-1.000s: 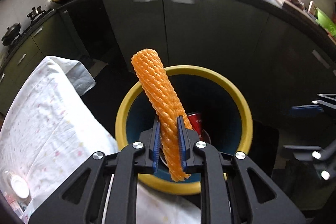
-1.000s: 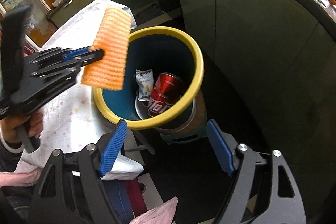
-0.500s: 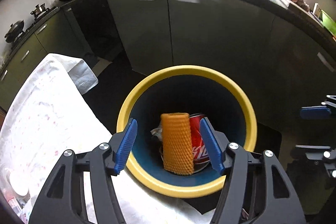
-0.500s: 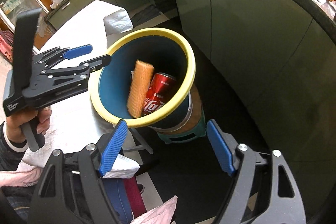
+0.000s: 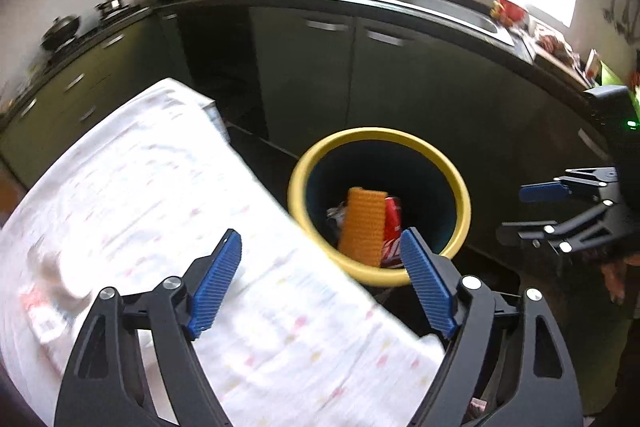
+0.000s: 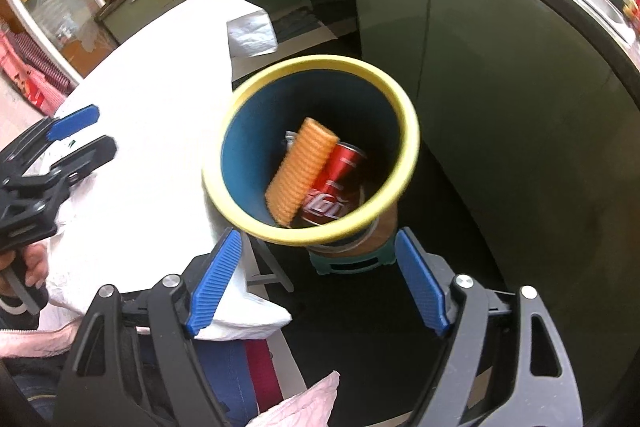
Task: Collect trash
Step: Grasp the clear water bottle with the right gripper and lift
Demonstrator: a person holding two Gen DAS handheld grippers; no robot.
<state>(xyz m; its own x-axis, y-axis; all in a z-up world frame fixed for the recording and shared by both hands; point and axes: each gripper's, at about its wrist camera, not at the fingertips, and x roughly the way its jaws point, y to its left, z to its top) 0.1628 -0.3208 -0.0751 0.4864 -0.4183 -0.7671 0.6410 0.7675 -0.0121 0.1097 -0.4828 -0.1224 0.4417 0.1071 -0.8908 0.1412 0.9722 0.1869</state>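
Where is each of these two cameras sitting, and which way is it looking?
Left wrist: rides on the left gripper, looking down past its opening, empty jaws at the table and yellow-rimmed bin; the right gripper shows at the right edge.
Right wrist: rides on the right gripper, looking down into the bin; the left gripper and a hand show at left.
Shared: bin, orange foam net, red can, table.

Both wrist views tilt steeply down, near; share yellow-rimmed bin (image 5: 460,183) (image 6: 408,123), white-clothed table (image 5: 132,195) (image 6: 160,115).
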